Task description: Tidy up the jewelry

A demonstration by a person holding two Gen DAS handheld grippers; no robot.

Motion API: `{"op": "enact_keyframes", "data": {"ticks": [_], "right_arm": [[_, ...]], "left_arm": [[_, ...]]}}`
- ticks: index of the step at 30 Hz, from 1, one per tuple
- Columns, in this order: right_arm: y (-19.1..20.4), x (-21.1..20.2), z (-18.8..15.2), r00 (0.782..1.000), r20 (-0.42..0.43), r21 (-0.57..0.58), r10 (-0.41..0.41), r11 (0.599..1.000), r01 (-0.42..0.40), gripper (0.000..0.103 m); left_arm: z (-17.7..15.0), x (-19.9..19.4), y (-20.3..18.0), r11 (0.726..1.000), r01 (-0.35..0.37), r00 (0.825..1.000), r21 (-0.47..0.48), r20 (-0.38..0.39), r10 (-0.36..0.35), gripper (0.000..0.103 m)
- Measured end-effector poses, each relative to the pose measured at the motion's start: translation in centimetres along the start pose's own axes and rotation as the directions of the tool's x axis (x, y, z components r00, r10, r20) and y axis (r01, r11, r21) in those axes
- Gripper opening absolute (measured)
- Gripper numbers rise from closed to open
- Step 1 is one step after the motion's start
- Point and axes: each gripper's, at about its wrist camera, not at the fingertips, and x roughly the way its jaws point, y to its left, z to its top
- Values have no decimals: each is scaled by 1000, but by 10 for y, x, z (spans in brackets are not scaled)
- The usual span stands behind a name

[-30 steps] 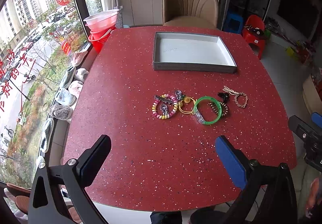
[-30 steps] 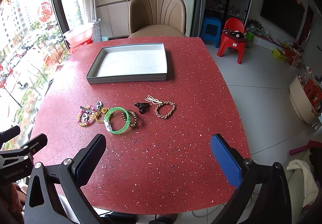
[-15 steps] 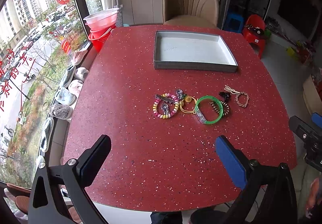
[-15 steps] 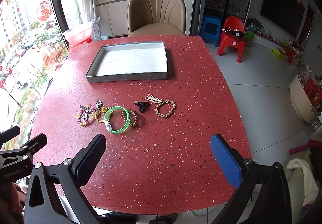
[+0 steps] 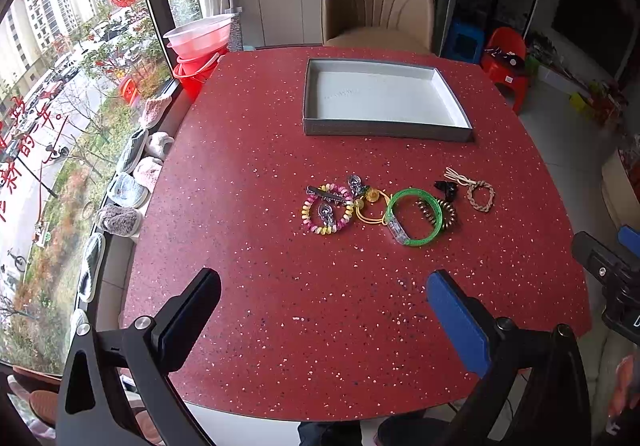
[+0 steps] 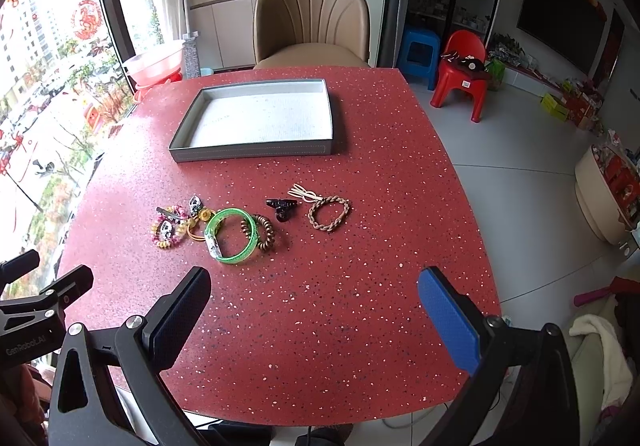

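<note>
A row of jewelry lies mid-table: a pink and yellow bead bracelet (image 5: pixel 326 210) (image 6: pixel 167 232), a yellow hair tie (image 5: pixel 370 205), a green bangle (image 5: pixel 414 216) (image 6: pixel 231 236), a brown coil tie (image 6: pixel 262 231), a black claw clip (image 6: pixel 282 207) and a braided tan bracelet (image 5: pixel 481 196) (image 6: pixel 329 213). Behind them sits an empty grey tray (image 5: pixel 384 127) (image 6: pixel 256 151). My left gripper (image 5: pixel 320 300) and right gripper (image 6: pixel 312 296) both hover open above the near table edge, holding nothing.
The red speckled table (image 5: pixel 280 306) has a beige chair (image 5: pixel 378 5) at its far side. Pink and red basins (image 5: pixel 200 45) and slippers line the window on the left. A red child's chair (image 6: pixel 462 69) and blue stool (image 6: pixel 418 45) stand on the floor at right.
Both views have crept slightly forward toward the jewelry; the grippers stay open and nothing on the table has moved.
</note>
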Motion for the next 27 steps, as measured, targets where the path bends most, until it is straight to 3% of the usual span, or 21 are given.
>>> {"op": "enact_keyframes", "data": {"ticks": [16, 27], "right_arm": [[3, 7, 2, 1000, -31, 3, -1, 1000, 2, 103], [-3, 42, 7, 989, -145, 55, -2, 998, 10, 103]], "left_arm": [[6, 8, 3, 1000, 14, 999, -5, -28, -14, 103], [17, 53, 13, 998, 59, 989, -14, -137, -60, 103]]}}
